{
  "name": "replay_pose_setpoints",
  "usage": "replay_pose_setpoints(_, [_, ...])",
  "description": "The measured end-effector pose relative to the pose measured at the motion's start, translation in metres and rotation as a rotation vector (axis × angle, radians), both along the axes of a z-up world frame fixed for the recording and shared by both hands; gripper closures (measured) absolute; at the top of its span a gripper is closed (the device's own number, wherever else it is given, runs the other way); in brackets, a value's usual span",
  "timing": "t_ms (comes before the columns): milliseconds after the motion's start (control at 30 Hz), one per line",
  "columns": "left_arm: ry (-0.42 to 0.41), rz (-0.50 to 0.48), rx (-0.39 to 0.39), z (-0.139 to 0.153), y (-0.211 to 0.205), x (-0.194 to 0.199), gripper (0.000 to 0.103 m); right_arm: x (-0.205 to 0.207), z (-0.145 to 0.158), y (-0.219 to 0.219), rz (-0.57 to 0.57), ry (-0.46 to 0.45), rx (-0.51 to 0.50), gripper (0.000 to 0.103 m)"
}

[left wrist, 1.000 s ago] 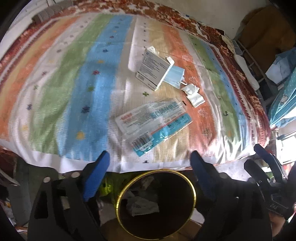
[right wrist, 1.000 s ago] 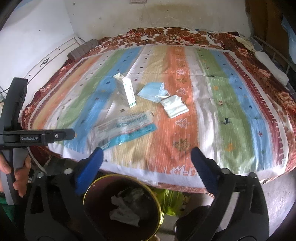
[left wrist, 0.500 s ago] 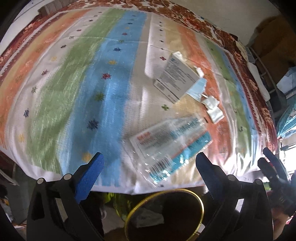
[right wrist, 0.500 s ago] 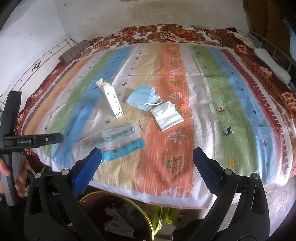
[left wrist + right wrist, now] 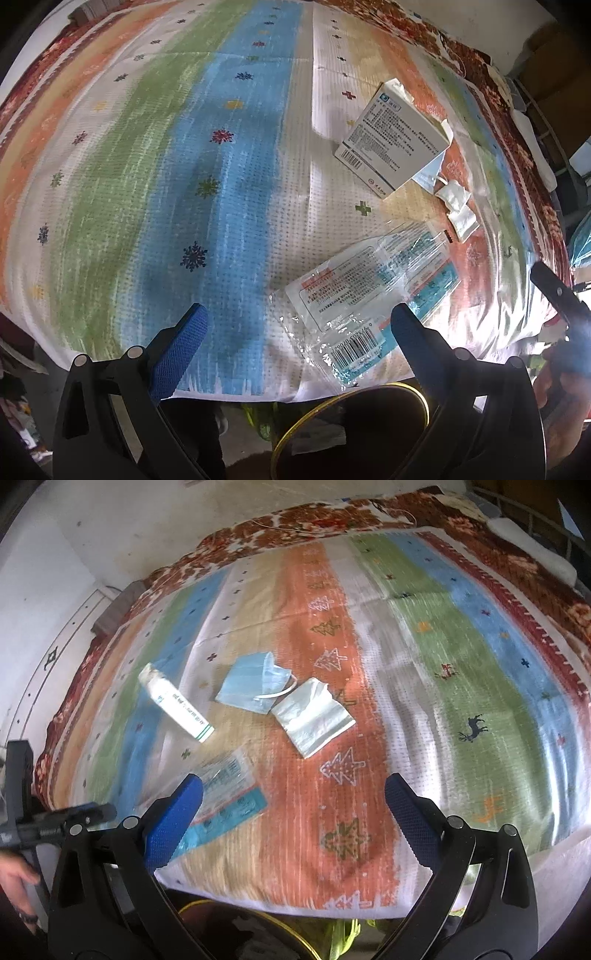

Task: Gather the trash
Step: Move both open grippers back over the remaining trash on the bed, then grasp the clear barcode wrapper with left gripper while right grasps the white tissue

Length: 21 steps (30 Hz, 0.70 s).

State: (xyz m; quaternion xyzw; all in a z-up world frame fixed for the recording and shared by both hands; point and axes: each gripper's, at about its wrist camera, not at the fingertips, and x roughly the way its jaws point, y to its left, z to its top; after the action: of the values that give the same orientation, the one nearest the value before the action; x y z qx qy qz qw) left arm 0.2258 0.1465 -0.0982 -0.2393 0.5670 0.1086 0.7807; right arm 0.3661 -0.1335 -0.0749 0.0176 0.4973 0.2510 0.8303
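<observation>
I see four trash items lying flat. A clear plastic wrapper (image 5: 373,306) with blue print and barcode lies lower right; a white printed carton (image 5: 397,142) upper right; a blue face mask (image 5: 255,683) touches a crumpled white packet (image 5: 314,716), centre frame.

On the striped bed cover (image 5: 424,664) lie one white cardboard box (image 5: 176,701), one blue face mask (image 5: 251,681), one crumpled white tissue (image 5: 314,716) and one clear plastic wrapper (image 5: 369,295).

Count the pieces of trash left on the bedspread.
4. A clear plastic wrapper at the near edge, a small box behind it, a blue face mask right of the box, and a white crumpled packet beside the mask. None seem hidden.
</observation>
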Motion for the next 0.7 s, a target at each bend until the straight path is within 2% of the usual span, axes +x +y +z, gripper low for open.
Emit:
replay_pose_setpoints(200, [0.019,-0.002,-0.012,-0.010,0.003,0.003,0.006,0.025,-0.021,0.007,-0.046,0.044,0.018,0.013])
replay_pose_setpoints(367, [0.033,-0.002,-0.005,-0.019,0.009,0.008,0.006,0.042,-0.036,0.014,-0.062,0.072,0.009,0.022])
replay_pose_setpoints(467, [0.046,0.005,-0.049,-0.027,0.012,0.012,0.007,0.052,-0.046,0.017,-0.072,0.086,-0.006,0.025])
replay_pose_setpoints(700, [0.062,-0.032,-0.082,-0.043,0.009,0.017,0.012,0.066,-0.074,0.023,-0.087,0.147,0.005,0.037])
